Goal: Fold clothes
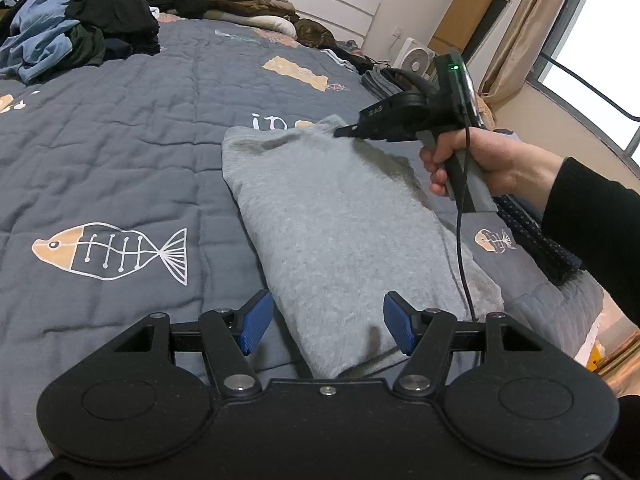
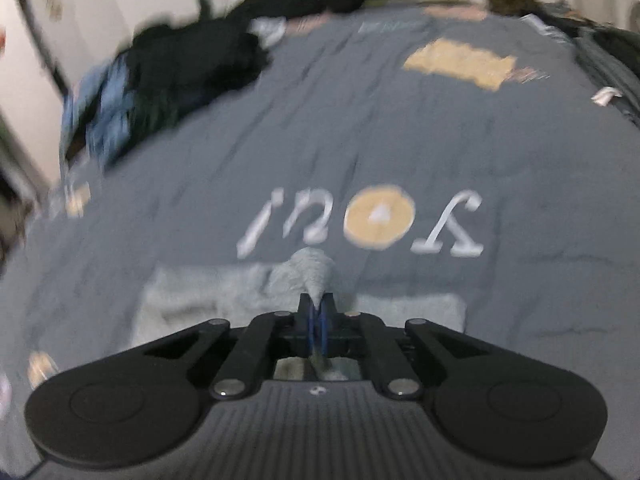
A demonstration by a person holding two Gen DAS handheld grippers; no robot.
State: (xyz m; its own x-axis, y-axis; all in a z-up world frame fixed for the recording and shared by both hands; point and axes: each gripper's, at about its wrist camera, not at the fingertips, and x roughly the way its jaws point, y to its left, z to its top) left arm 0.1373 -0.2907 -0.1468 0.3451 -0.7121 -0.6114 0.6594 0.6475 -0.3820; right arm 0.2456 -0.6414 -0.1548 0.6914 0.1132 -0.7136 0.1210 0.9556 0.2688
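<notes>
A grey garment (image 1: 344, 216) lies folded into a long strip on the dark blue quilt (image 1: 120, 152). My left gripper (image 1: 328, 320) is open, its blue pads either side of the garment's near end, just above it. My right gripper (image 1: 340, 132) is at the garment's far end, held by a hand. In the right wrist view the right gripper (image 2: 317, 300) is shut on a pinch of the grey garment (image 2: 312, 272), with the rest of it spread below. That view is blurred.
A heap of black and light blue clothes (image 1: 80, 24) sits at the far left of the bed. Folded dark clothes (image 1: 380, 80) lie at the far right edge, near a white fan (image 1: 416, 58). Pillows (image 1: 264, 20) lie at the headboard. A window (image 1: 592, 52) is on the right.
</notes>
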